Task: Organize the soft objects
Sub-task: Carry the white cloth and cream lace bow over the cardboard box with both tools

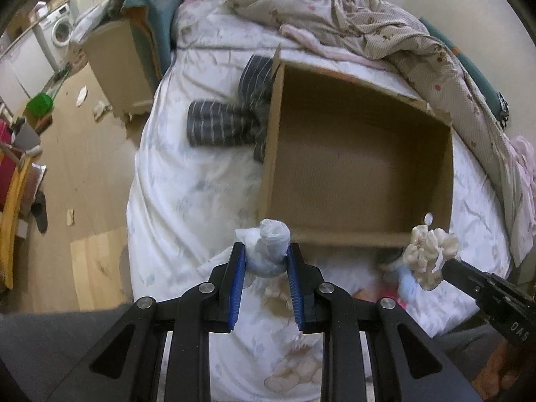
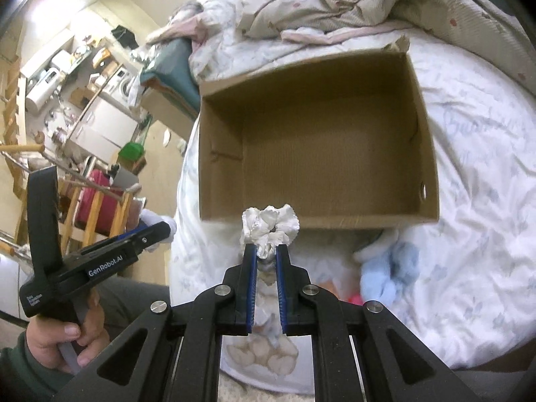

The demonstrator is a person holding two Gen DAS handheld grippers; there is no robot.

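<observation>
On the bed (image 1: 187, 181), open cardboard box (image 1: 355, 167) sits upright on the white duvet, nothing visible inside.

Left gripper (image 1: 267, 256): blue pads clamped on a rolled white cloth bundle (image 1: 271, 244), bundle sticking out past the fingertips. It hangs just short of the box's near wall, slightly off its left corner, not over the opening.

Right gripper (image 2: 267, 251): pads nearly together, pinching a white ruffled scrunchie (image 2: 270, 226) by its lower edge; ruffles fan out above the tips. Also just short of the near wall, about mid-width in the right wrist view. Seen from the left wrist it sits by the box's near right corner, scrunchie (image 1: 427, 254) off the duvet.

Both grippers angle steeply down.

Other soft stuff:
- striped dark roll (image 1: 221, 127) lying on the duvet, touching the box's left wall outside
- light blue plush (image 2: 392, 268) on the duvet near the near right corner, outside the box
- crumpled floral blanket (image 1: 385, 30) heaped behind the box

Person's hand (image 2: 63, 338) grips the left gripper's handle, green sleeve at the wrist.

Background: washing machine (image 1: 58, 26) and green bin (image 1: 40, 104) on the wood floor, well apart from the bed.
</observation>
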